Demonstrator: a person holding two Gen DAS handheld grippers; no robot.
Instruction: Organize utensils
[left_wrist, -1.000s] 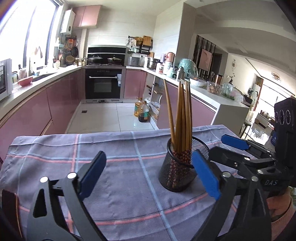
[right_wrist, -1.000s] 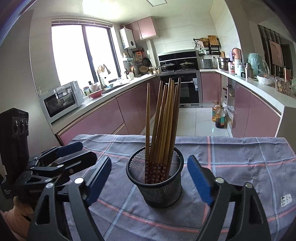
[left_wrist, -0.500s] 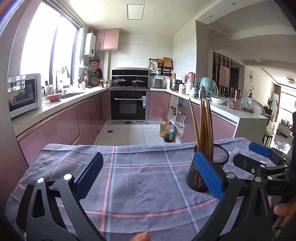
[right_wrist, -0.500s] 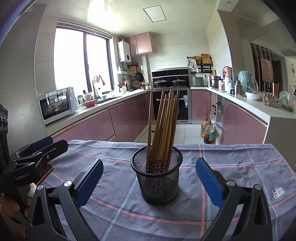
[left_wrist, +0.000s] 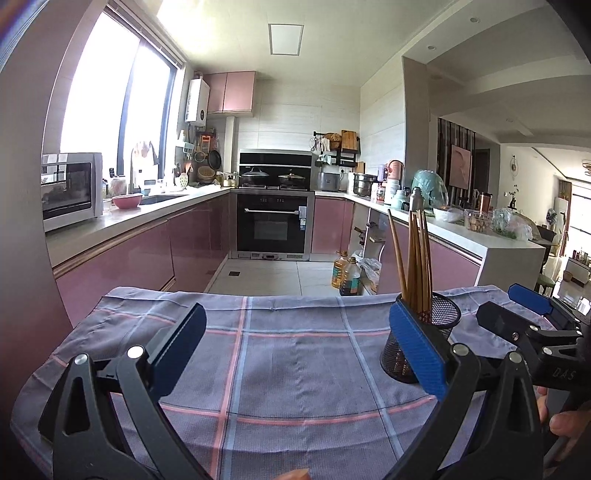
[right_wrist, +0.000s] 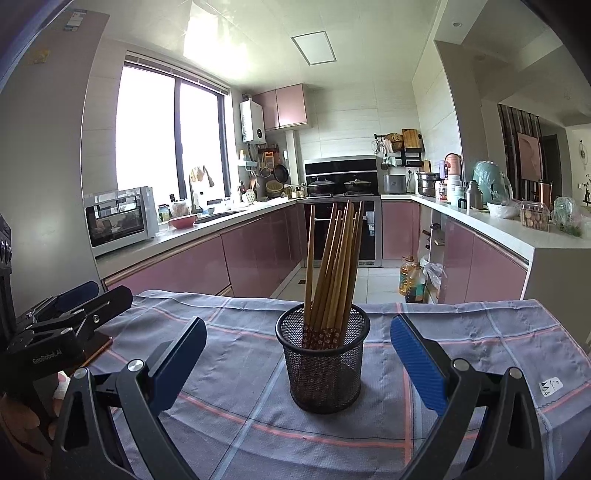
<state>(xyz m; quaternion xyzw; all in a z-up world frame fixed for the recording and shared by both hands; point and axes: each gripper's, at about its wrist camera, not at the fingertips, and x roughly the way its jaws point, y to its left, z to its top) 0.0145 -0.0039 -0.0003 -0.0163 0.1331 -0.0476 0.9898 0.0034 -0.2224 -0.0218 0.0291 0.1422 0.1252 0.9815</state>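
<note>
A black mesh holder (right_wrist: 324, 357) stands upright on the checked cloth, with several wooden chopsticks (right_wrist: 334, 266) leaning in it. My right gripper (right_wrist: 297, 360) is open, its blue pads spread on either side of the holder and a little nearer the camera, touching nothing. In the left wrist view the same holder (left_wrist: 443, 325) sits at the right, partly behind my right pad, and its chopsticks (left_wrist: 415, 258) rise above it. My left gripper (left_wrist: 299, 347) is open over bare cloth, holding nothing. The other gripper (left_wrist: 532, 321) shows at the far right.
The grey-blue cloth with pink stripes (left_wrist: 295, 354) covers the table to its far edge. Beyond lies a kitchen with pink cabinets (right_wrist: 192, 269), an oven (left_wrist: 272, 225) and oil bottles (right_wrist: 412, 278) on the floor. A hand (left_wrist: 565, 417) grips the handle at lower right.
Both grippers have pulled back and tilted upward, so the holder looks smaller and farther. The left gripper has swung left, leaving the holder at its right pad. Both stayed open.
</note>
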